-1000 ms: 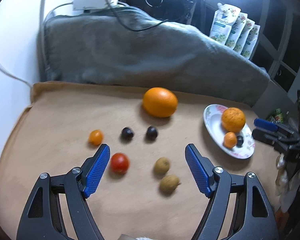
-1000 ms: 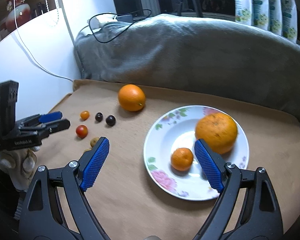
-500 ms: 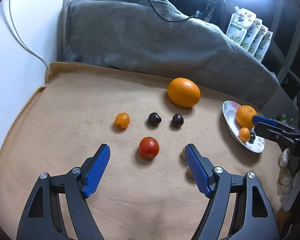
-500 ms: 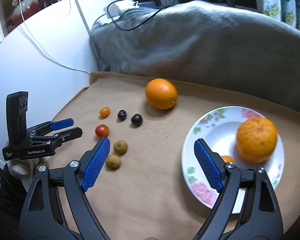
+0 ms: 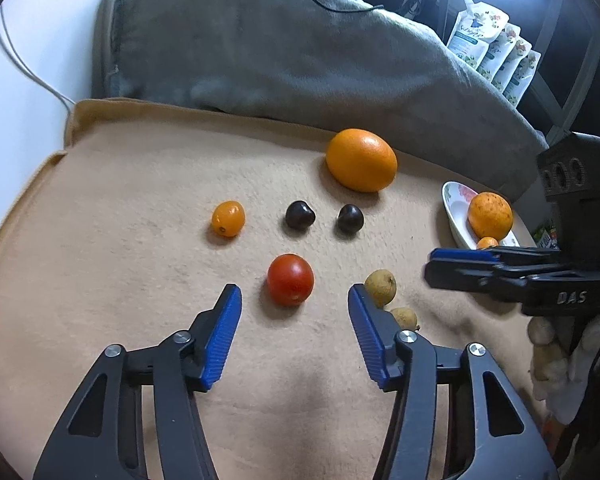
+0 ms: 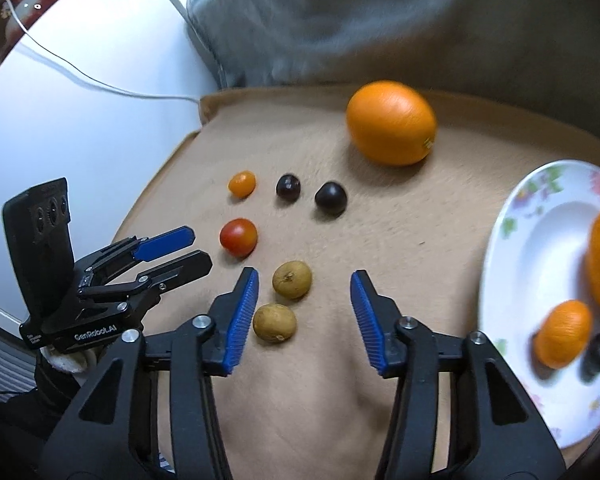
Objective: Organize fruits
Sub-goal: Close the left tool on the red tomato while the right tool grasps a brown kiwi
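Both pairs of jaws wide open, holding nothing. Left gripper (image 5: 294,300) low over the bench (image 5: 120,280), lined up with the red tomato (image 5: 290,279), just in front of its blue fingertips (image 5: 228,312). Right gripper (image 6: 304,288) near the two brown fruits (image 6: 292,279), one between its tips, the other beside its left tip. Plate (image 6: 540,240) off to the right, with a big orange, a small orange and a dark fruit in it. Probably time to grab the tomato. Best to slide forward until the tomato sits in the middle of the gap, then squeeze softly, since too hard a pinch may squash it. Good to keep clear of the brown fruits by the right tip, so none get knocked. Then lift straight up and carry slowly over to the plate.
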`<state>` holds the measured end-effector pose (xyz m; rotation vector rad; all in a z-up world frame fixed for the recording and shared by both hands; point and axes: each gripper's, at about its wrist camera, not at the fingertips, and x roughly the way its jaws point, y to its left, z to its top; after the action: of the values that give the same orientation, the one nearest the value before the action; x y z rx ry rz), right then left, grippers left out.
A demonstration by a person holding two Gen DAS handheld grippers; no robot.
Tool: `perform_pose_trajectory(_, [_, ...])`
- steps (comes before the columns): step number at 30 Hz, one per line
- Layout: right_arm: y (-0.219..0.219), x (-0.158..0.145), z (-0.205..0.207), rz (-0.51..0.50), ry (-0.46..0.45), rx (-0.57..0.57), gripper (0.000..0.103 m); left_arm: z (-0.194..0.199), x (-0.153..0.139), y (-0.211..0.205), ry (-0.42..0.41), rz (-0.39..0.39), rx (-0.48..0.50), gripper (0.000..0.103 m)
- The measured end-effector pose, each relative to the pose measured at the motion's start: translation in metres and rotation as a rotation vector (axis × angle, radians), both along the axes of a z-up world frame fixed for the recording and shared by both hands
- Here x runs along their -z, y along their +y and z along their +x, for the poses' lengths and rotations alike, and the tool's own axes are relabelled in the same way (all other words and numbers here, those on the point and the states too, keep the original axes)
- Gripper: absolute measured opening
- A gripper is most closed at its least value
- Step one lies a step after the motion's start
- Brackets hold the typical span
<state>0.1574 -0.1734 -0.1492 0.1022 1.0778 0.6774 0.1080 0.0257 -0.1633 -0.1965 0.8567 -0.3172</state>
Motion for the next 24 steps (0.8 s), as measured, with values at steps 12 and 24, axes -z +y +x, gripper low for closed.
perform_pose_trajectory(12, [0.019, 0.024, 0.013, -0.004, 0.071, -0.026, 0.043, 0.013, 0.009, -0.002, 0.024, 0.006, 0.022, 0.049])
perform_pose_trajectory(24, [0.032, 0.027, 0.015, -0.059, 0.056, -0.061, 0.033, 0.024, 0.015, -0.002, 0.041, 0.012, 0.031, 0.043])
